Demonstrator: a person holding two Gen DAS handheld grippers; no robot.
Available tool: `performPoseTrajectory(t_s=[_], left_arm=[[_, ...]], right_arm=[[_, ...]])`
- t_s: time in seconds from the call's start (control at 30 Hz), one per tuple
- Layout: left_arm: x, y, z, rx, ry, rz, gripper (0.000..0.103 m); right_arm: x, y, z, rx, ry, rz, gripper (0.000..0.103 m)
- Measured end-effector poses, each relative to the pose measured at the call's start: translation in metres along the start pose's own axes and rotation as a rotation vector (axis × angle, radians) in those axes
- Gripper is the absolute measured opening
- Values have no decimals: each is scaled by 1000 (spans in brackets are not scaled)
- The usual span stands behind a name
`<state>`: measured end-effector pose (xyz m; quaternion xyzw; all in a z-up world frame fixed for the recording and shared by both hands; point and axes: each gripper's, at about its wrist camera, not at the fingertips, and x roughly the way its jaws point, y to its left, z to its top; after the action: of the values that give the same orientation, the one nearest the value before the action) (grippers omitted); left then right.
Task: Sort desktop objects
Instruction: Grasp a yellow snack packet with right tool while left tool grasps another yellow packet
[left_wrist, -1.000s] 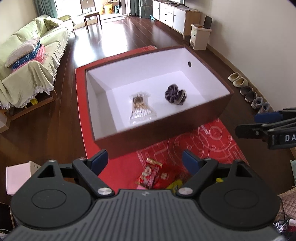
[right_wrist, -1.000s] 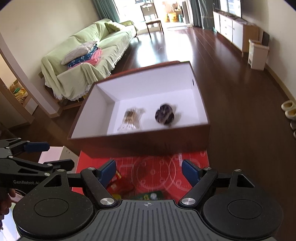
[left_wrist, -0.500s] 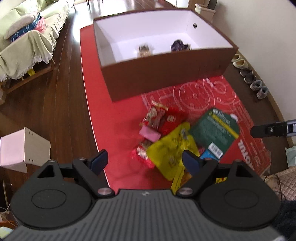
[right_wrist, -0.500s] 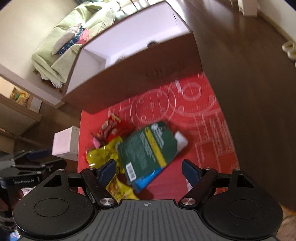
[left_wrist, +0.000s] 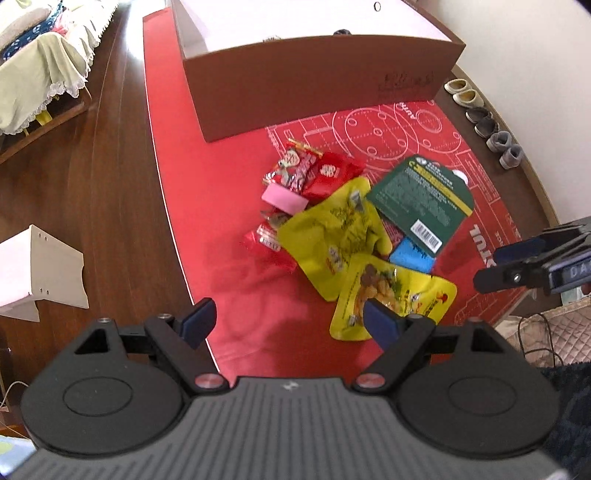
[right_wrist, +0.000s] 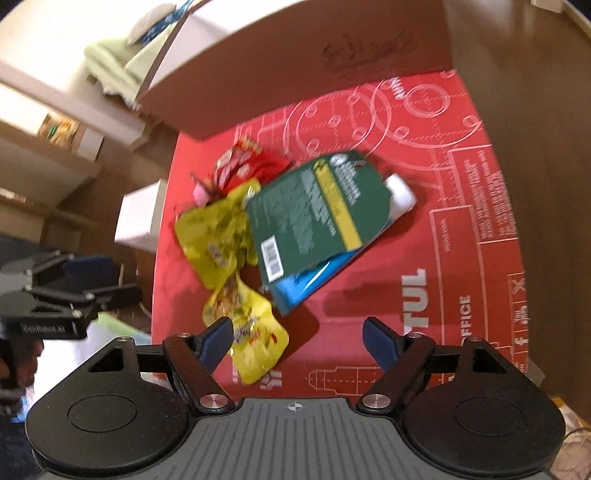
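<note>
Both grippers, left (left_wrist: 291, 321) and right (right_wrist: 298, 338), hover spread and empty; most snack packets (left_wrist: 351, 221) lie unsorted, box (left_wrist: 321, 70) at twelve o'clock.

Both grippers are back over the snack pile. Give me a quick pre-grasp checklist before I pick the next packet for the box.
1. Left gripper open and empty: ok.
2. Right gripper open and empty: ok.
3. Nearest target exposed: ok; the yellow snack pouch lies on top at the pile's near edge.
4. Green packet free to lift: ok; it rests on the blue packet, nothing lies on it.
5. Pink packet free: not ok; wedged among the red candy wrappers.
6. Room in the brown box: cannot tell; its near wall hides the floor.
</note>
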<state>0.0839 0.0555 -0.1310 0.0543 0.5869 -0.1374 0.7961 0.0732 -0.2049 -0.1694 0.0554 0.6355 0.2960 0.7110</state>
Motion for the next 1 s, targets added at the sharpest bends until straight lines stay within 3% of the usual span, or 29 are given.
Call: performPoseTrajectory(t_s=[0.57,0.77,1.0], left_arm=[[-3,42,-17,-112,31,27,84],[1,48,-20,-125,38,18,84],[4,51,-22,-128,46,16,84]], right_arm=[[53,99,-16,-639,57,-19,80],[84,115,-30,-817,77,-123,80],[102,112,-43,-908,55,-202,80]])
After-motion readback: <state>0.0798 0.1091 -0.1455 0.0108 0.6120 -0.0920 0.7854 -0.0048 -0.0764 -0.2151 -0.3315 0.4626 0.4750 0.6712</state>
